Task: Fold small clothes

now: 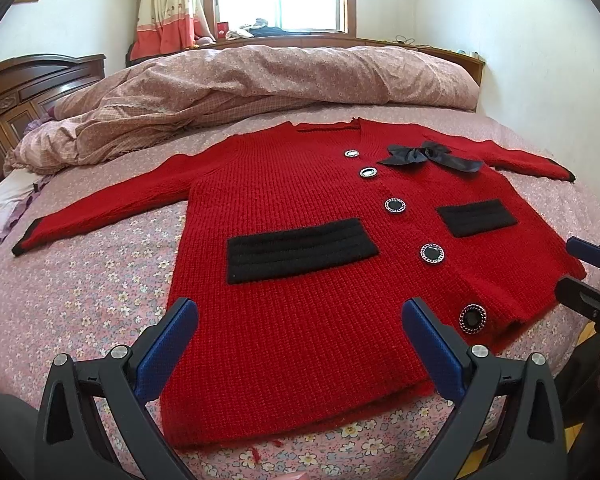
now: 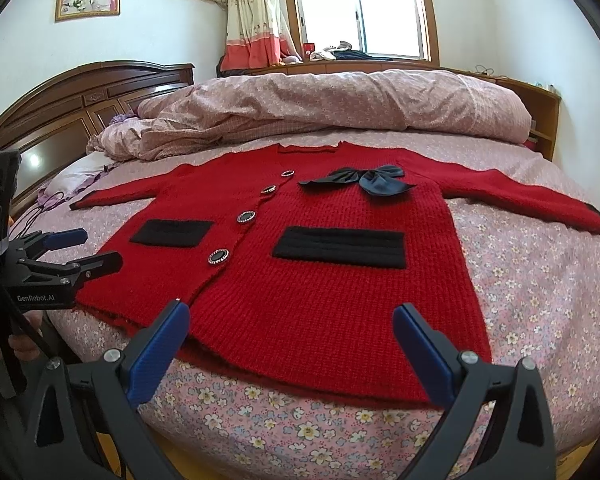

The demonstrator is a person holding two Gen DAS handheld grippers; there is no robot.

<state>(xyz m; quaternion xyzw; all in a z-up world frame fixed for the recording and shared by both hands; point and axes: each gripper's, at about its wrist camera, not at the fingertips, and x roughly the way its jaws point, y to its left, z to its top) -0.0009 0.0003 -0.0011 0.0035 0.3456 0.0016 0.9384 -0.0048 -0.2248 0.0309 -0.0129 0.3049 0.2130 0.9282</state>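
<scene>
A small red knit cardigan (image 1: 300,312) lies flat and spread out, front up, on the bed, with both sleeves out to the sides. It has two black pockets, round black buttons and a dark bow (image 1: 432,156) at the neck. It also shows in the right wrist view (image 2: 320,292). My left gripper (image 1: 300,320) is open and empty, just above the hem on the left half. My right gripper (image 2: 292,320) is open and empty, above the hem on the right half. Each gripper shows at the edge of the other's view: the right one (image 1: 580,268), the left one (image 2: 88,248).
A pink floral sheet (image 1: 100,300) covers the bed. A bunched pink duvet (image 1: 260,80) lies across the far side behind the cardigan. A dark wooden headboard (image 2: 80,96) stands at the left. The near bed edge (image 2: 300,452) is right under my grippers.
</scene>
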